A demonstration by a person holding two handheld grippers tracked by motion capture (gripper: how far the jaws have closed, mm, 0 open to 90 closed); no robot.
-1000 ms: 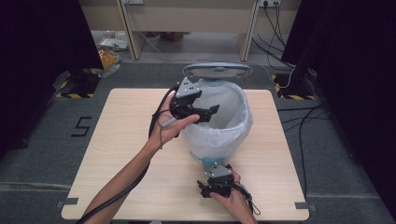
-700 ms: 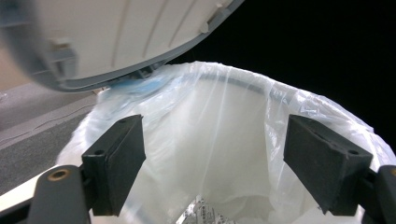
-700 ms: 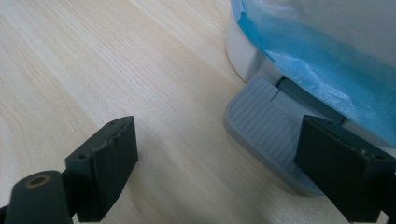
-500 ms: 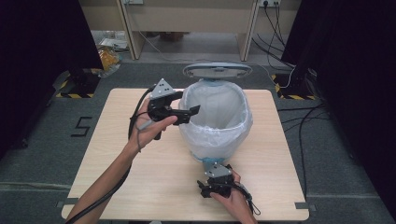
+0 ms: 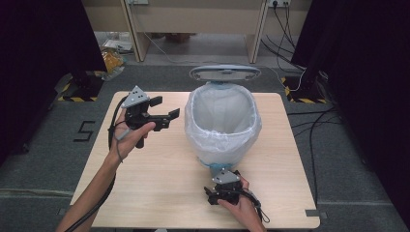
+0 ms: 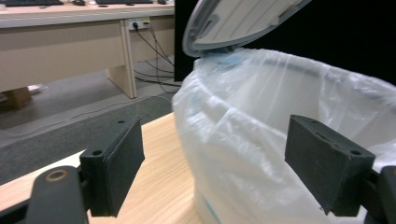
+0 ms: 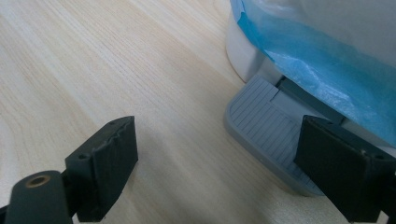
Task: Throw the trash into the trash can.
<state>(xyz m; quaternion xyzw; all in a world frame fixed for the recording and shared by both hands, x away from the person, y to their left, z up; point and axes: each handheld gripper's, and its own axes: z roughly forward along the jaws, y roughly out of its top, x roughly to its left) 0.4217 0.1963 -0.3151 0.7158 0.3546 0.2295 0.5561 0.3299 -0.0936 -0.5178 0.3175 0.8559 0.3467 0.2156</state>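
A white pedal bin (image 5: 222, 140) lined with a pale plastic bag (image 6: 280, 116) stands on the wooden table (image 5: 159, 183), its grey lid (image 5: 225, 73) raised at the back. My left gripper (image 5: 167, 107) is held in the air left of the bin, jaws open and empty, pointing at the bag's side (image 6: 229, 172). My right gripper (image 5: 221, 180) sits low at the bin's front, open. Its jaws (image 7: 229, 172) straddle the near corner of the grey ribbed pedal (image 7: 266, 135), below the bag's blue edge (image 7: 317, 56). Whether the right jaw touches the pedal I cannot tell.
Bare tabletop (image 7: 93, 70) stretches left of the pedal and in front of the bin. A desk (image 6: 60, 42) and cables (image 5: 309, 125) lie on the floor beyond the table. Dark curtains flank both sides.
My left gripper has drawn back from the bin's rim toward the table's left, staying open. The right gripper has stayed at the pedal.
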